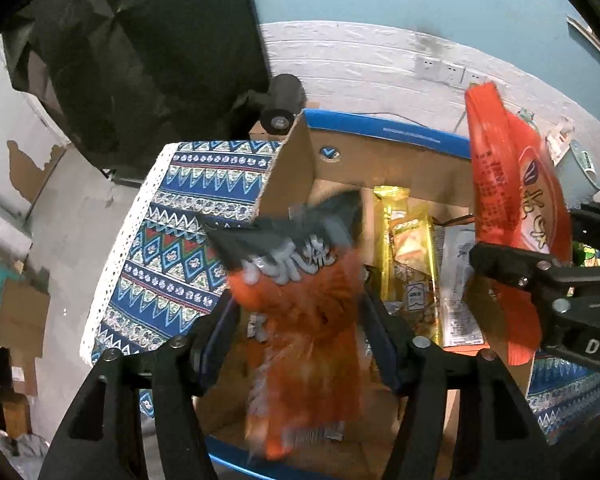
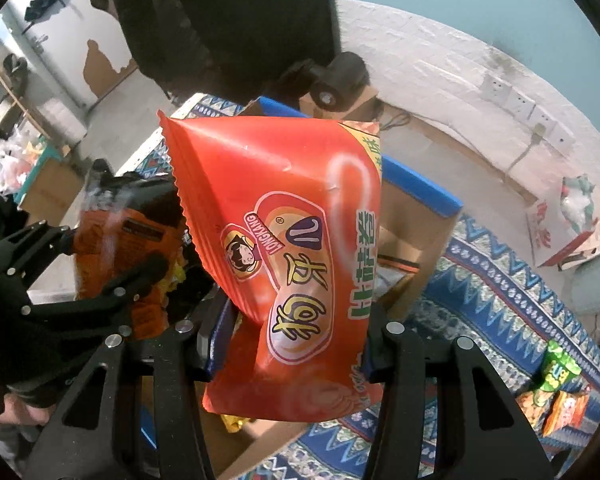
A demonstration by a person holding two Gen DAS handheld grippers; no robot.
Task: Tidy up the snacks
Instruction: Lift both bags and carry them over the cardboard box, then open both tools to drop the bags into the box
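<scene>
A glossy red plastic snack bag with a crimped, zigzag edge. A blurred orange and dark foil-like packet. A matt brown corrugated cardboard box with a blue rim. Shiny gold wrappers inside it. A woven patterned cloth with a white lace edge. Matt black plastic gripper fingers with bright metal pins.

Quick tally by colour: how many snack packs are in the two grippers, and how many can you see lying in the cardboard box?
Red pack, clamped in the right gripper: 1
Orange pack with dark top, blurred, between the left gripper fingers: 1
Gold pack, in the box: 1
White printed pack, in the box: 1
Total: 4
</scene>
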